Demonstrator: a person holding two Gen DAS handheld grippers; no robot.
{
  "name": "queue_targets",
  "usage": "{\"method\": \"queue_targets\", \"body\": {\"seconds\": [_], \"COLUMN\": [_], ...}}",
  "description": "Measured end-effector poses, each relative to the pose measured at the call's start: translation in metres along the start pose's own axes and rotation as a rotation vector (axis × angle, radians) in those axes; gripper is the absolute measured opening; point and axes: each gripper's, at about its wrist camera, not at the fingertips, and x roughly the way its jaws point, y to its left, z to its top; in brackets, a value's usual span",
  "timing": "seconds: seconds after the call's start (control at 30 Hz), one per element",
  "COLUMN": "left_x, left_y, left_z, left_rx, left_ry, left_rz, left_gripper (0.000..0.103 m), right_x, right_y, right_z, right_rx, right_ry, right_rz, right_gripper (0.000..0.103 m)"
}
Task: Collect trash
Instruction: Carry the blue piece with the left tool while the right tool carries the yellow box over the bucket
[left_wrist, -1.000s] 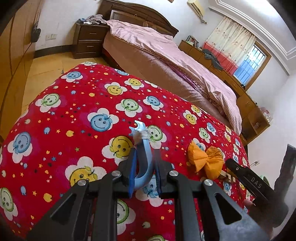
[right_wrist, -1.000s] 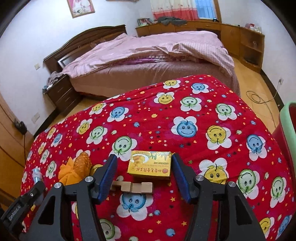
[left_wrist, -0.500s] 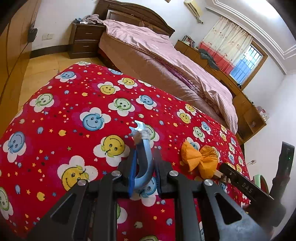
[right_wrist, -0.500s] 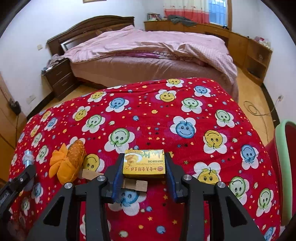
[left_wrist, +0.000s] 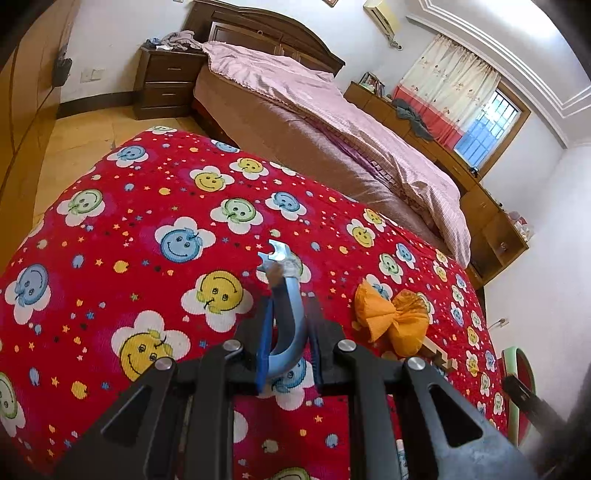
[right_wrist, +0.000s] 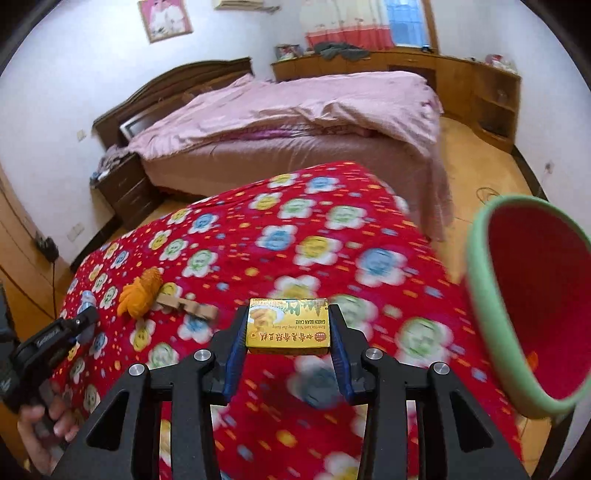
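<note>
While the yellow box (right_wrist: 288, 326) sits between the two fingers of the right gripper (right_wrist: 288, 332), lifted above the red cloth (right_wrist: 314, 236), the main risk, as I judge it, is that it slips out before it is over the bin (right_wrist: 480, 295). The fingers are closed on its two short ends only, and a light cardboard box can turn or be crushed if the squeeze is uneven. The bin, with green rim and red inside, stands at the right edge of the cloth, near the box but not under it, so a release too early would drop the box on the cloth or on the floor. The picture is blurred, which suggests quick motion, and quick motion makes a slip more likely. The left gripper (left_wrist: 288, 332) is closed on a curved blue object (left_wrist: 286, 325) with a small metal end; what it is I cannot tell, and it stands up loosely, so it may tip out. On the cloth remain an orange wrapper (left_wrist: 391, 317) and, just beside it, a wooden piece (right_wrist: 188, 306). Nothing lies between the box and the bin. Behind stands a bed (right_wrist: 295, 122) with pink cover, well apart.
</note>
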Motion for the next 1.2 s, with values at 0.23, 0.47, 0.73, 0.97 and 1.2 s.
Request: {"method": "queue_targets", "body": {"seconds": [0.23, 0.47, 0.73, 0.97, 1.2], "left_x": [-0.002, -0.005, -0.028, -0.04, -0.032], "left_y": [-0.008, -0.028, -0.082, -0.159, -0.243], "left_z": [-0.002, -0.003, -0.015, -0.037, -0.079], "left_rx": [0.039, 0.112, 0.222, 0.296, 0.385], "left_ry": [-0.002, 0.004, 0.015, 0.058, 0.158], "left_rz": [-0.026, -0.067, -0.061, -0.161, -0.277], "left_gripper": [0.017, 0.017, 0.017, 0.017, 0.017], "right_x": [-0.046, -0.083, -0.103, -0.113, -0.121], "right_y": [-0.061, -0.13, -0.195, -0.217, -0.224], "right_z": [-0.011, -0.026, -0.047, -0.057, -0.056], "right_rx": [0.11, 0.247, 0.394, 0.429, 0.401], "right_ry": [-0.062, -0.123, -0.15, -0.168, -0.191], "right_rz": [-0.05, -0.111, -0.109, -0.061, -0.068], "right_gripper": [0.041, 0.041, 0.041, 0.041, 0.041]}}
